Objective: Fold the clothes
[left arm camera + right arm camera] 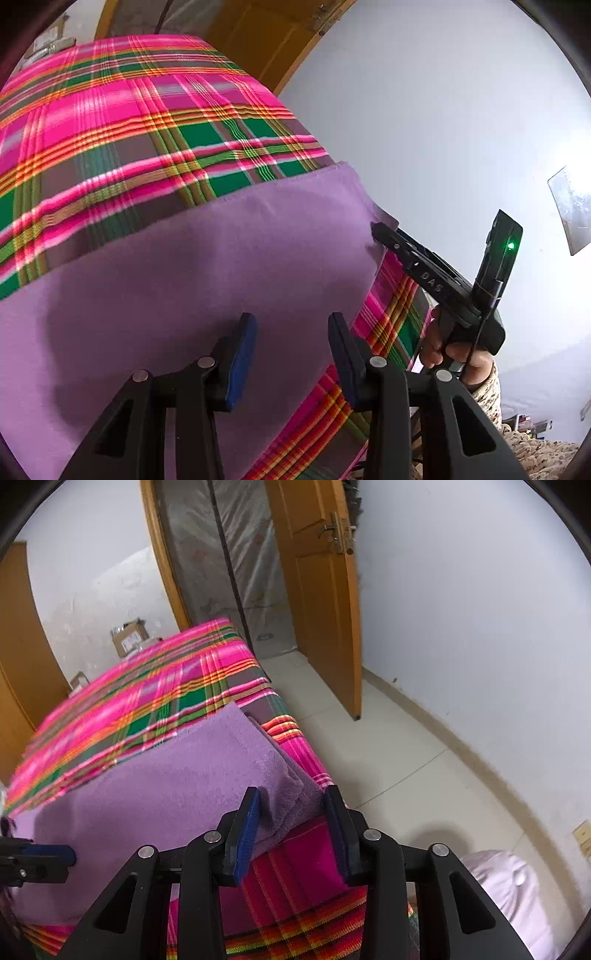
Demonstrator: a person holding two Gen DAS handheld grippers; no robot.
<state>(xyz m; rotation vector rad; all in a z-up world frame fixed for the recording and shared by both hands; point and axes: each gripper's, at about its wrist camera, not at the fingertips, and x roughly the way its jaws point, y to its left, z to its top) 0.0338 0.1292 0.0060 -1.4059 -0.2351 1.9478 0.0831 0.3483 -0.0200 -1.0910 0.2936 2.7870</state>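
Observation:
A purple towel-like cloth (177,280) (166,775) lies folded in layers on a surface covered by a pink, green and orange plaid blanket (122,110) (155,679). My left gripper (291,328) stands open over the cloth's near right part, nothing pinched between its blue pads (242,354). It also shows at the far left of the right wrist view (48,854). My right gripper (293,812) is open, and the cloth's folded right corner (291,797) lies between its fingers. In the left wrist view its tip (382,230) meets that corner, held by a hand (454,354).
The blanket's right edge (295,738) drops to a tiled floor (388,757). An open wooden door (325,609) and a doorway hung with plastic sheet (229,572) stand beyond. Cardboard boxes (129,638) sit behind the surface. A pale pink pillow (509,886) lies at lower right.

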